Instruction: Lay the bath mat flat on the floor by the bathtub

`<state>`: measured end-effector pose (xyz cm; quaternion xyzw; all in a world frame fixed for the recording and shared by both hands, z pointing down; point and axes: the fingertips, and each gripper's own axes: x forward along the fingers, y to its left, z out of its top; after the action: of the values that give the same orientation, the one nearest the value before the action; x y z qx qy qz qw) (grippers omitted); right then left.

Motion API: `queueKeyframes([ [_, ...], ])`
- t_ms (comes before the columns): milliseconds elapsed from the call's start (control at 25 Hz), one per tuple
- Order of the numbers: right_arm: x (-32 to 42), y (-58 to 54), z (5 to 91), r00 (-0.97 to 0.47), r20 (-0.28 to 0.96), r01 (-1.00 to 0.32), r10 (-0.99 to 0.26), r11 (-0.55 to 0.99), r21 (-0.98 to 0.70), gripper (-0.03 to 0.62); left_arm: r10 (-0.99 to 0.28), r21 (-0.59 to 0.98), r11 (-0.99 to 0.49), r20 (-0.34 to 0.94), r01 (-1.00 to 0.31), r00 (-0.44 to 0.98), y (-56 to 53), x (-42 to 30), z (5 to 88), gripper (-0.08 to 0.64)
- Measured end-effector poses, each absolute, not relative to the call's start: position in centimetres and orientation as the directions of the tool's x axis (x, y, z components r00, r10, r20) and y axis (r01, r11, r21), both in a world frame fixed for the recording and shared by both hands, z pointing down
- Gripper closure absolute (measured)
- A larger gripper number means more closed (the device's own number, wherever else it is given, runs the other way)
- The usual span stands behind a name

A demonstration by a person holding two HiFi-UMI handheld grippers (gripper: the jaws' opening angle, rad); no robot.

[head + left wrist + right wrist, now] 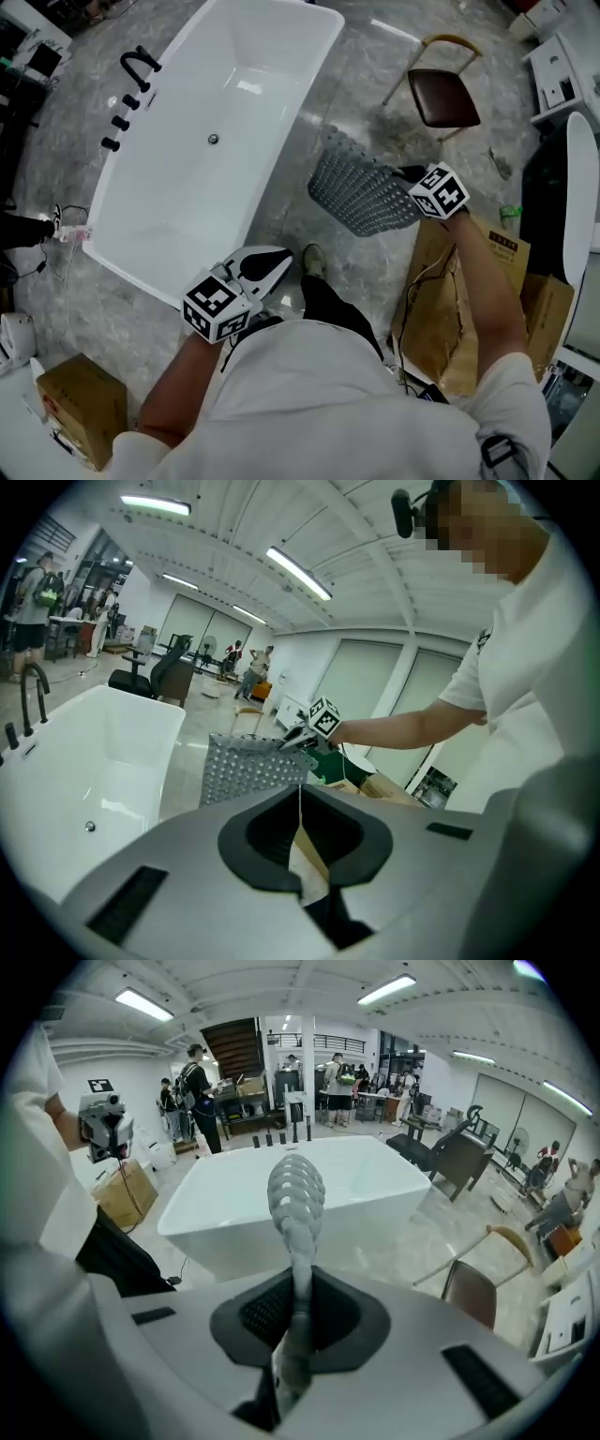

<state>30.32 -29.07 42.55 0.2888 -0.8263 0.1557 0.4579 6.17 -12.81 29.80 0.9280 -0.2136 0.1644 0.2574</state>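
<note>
The grey studded bath mat (361, 192) hangs in the air over the marble floor (328, 94), to the right of the white bathtub (220, 141). My right gripper (405, 175) is shut on the mat's right edge. In the right gripper view the mat (296, 1204) runs edge-on out of the shut jaws (298, 1288). My left gripper (281, 258) is held near my body by the tub's near corner, apart from the mat, jaws shut on nothing. From the left gripper view (300, 803) the mat (248, 766) hangs ahead, with the right gripper (305, 738) at its top corner.
A brown-seated chair (442, 94) stands beyond the mat. Brown cardboard (450, 309) lies on the floor at the right, and a cardboard box (82, 408) at lower left. A black faucet (139, 66) is at the tub's far rim. My shoe (312, 261) is below the mat.
</note>
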Motion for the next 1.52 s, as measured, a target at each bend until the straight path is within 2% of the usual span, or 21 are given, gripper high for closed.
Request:
queueKeyframes([
  [240,33.3,-43.0,47.3,-0.359,0.857,-0.589,-0.37,0.802,0.099,0.552,-0.32,0.451,-0.728,0.442,-0.516,0.838,-17.7,8.4,31.6,0.538],
  [520,36.1,-57.6,50.6,-0.259,0.824,-0.55,-0.504,0.778,0.303,0.552,-0.321,0.501,-0.672,0.467,-0.546,0.824,-21.4,9.6,34.3,0.538],
  [800,35.9,-65.2,57.8,-0.193,0.811,-0.502,-0.552,0.766,0.402,0.552,-0.314,0.552,-0.6,0.504,-0.579,0.805,-22.3,9.5,39.3,0.538],
  [960,32.9,-64.1,66.2,-0.199,0.839,-0.425,-0.507,0.816,0.392,0.552,-0.316,0.564,-0.563,0.528,-0.604,0.788,-22.7,9.1,43.0,0.538],
  [1240,28.6,-52.0,84.0,-0.244,0.914,-0.436,-0.326,0.878,0.197,0.552,-0.241,0.627,-0.491,0.57,-0.605,0.786,-20.9,9.1,49.7,0.538],
  [1520,25.5,-41.1,92.5,-0.275,0.944,-0.444,-0.184,0.895,0.045,0.551,-0.202,0.646,-0.498,0.562,-0.578,0.802,-19.9,9.4,53.9,0.538],
])
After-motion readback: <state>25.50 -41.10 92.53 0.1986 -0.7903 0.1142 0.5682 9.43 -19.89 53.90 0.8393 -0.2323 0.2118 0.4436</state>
